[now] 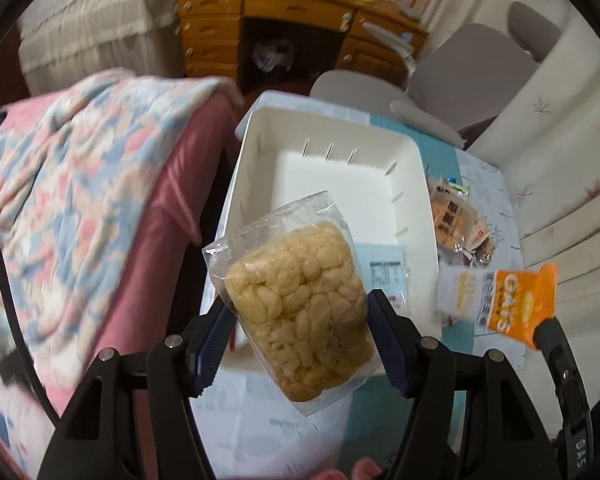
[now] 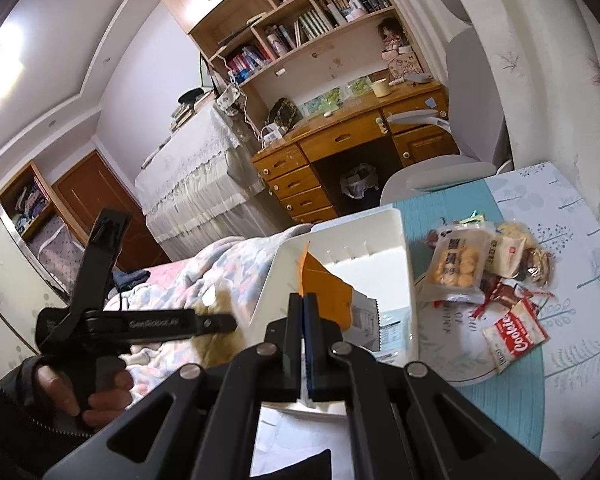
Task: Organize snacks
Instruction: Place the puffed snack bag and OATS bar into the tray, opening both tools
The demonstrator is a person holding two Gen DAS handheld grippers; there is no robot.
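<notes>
the left gripper [image 1: 300,312] squeezes a clear bag of puffed snack [image 1: 296,300] from both sides, its blue pads pressed on the wrapper. it holds the bag up above the near edge of the white bin [image 1: 256,152], so it is probably meant to go in there. the bin sits on a table with a leafy cloth [image 2: 572,240], next to a bed with a flowery blanket [image 1: 68,176]. the bin looks almost empty, with just one pale blue packet [image 1: 384,276] lying at its near end.

the right gripper [image 2: 303,300] is closed tight on the edge of an orange oat packet [image 1: 508,300]. pinching the thin flap is likely the easy way to lift a flat packet. it hangs in the air just beside the bin's right side.

more snacks wait in a pile [image 2: 488,264] on the cloth to the right of the bin, and a red cookie packet [image 2: 514,338] lies nearest.

some things are hard to see. in the right camera the orange packet [image 2: 324,292] shows only as a folded corner behind the closed fingers. the left gripper there is blurry, and a hand [image 2: 80,396] shows on its handle. the bottom of the clear bag covers part of the bin. the words on the pile's packets are too small to read.
</notes>
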